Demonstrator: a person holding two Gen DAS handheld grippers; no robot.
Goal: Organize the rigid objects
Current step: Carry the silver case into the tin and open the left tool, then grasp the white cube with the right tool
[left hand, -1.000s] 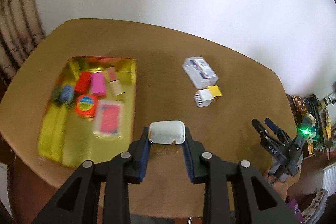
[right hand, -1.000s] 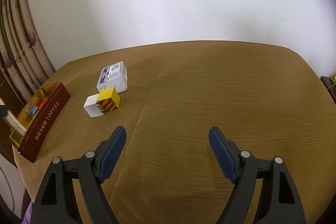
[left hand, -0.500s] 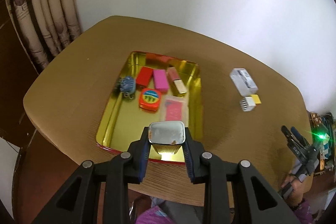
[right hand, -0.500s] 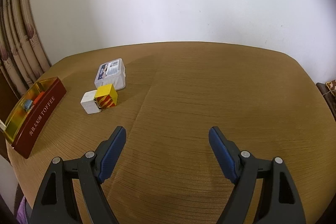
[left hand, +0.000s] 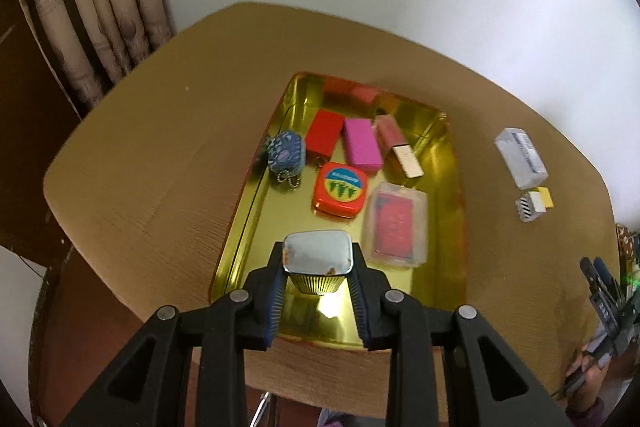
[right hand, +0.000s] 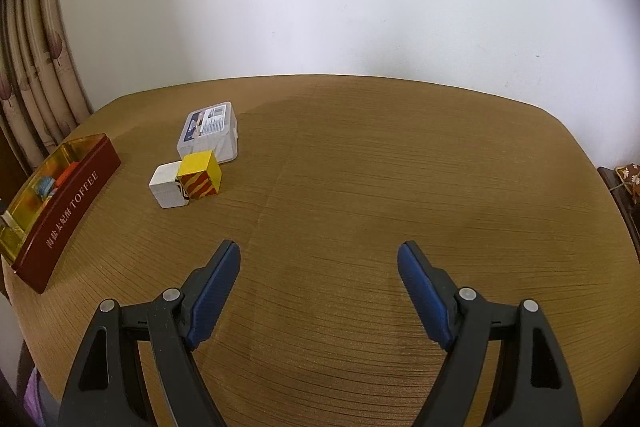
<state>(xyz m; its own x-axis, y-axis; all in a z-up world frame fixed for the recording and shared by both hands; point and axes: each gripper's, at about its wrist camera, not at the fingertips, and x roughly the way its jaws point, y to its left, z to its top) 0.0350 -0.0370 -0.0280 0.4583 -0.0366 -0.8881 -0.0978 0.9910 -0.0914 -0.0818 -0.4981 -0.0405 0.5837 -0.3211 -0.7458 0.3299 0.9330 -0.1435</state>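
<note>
The small metal tin [left hand: 318, 259], silver-topped with ribbed gold sides, sits clamped in our left gripper [left hand: 318, 291] above the near end of the gold tray [left hand: 456, 211]. We judge this the placing step: lower it onto the bare floor near the clear-cased red card [left hand: 396, 225], then let go. Our right gripper [right hand: 319, 279] hangs wide and empty over the table [right hand: 400, 187]; left of it wait two cubes [right hand: 188, 179] and a clear box [right hand: 210, 131].
</note>
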